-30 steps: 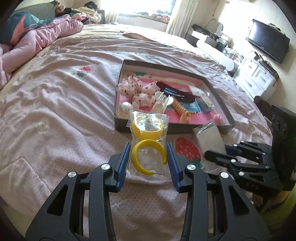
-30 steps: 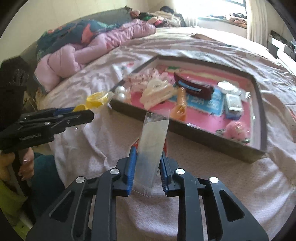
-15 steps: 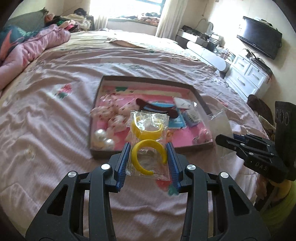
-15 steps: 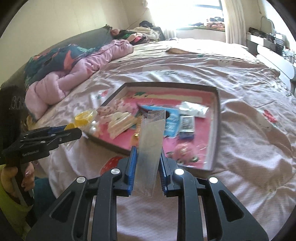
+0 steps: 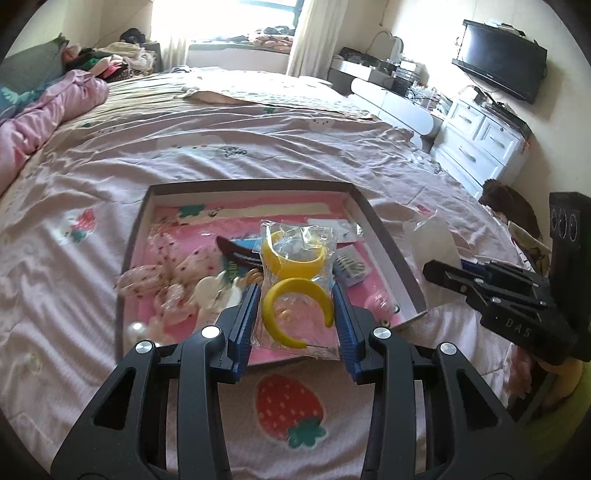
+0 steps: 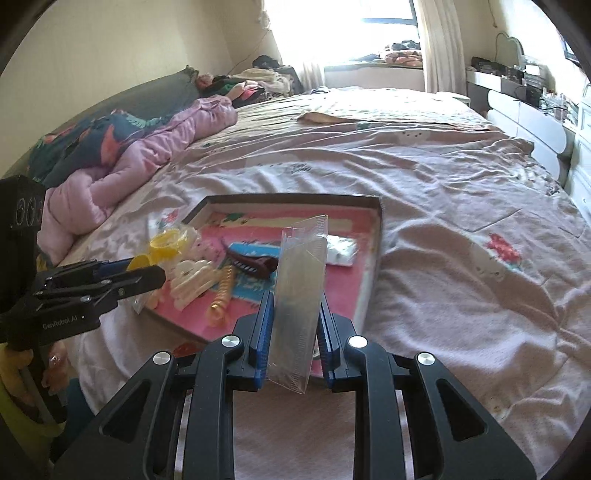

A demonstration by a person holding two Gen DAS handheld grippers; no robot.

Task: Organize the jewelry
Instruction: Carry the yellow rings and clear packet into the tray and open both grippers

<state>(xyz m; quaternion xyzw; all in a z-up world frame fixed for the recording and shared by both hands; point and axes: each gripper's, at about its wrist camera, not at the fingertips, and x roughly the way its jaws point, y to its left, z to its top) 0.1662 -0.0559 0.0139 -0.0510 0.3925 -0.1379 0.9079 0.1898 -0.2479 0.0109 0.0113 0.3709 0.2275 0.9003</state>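
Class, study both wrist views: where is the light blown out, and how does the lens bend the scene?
Left wrist view: window washed white, tray edges bowed by fisheye, corners black. Right wrist view: window glares likewise, bed curves outward; near clear sleeve stays sharp.

Daylight enters through the window point(image 5: 258, 26) at the far wall, which is overexposed to white in both views. The bedspread point(image 6: 443, 206) is evenly lit with soft shadows. Fisheye curvature bends the edges; dark vignetting fills the corners. Focus is moderately sharp.
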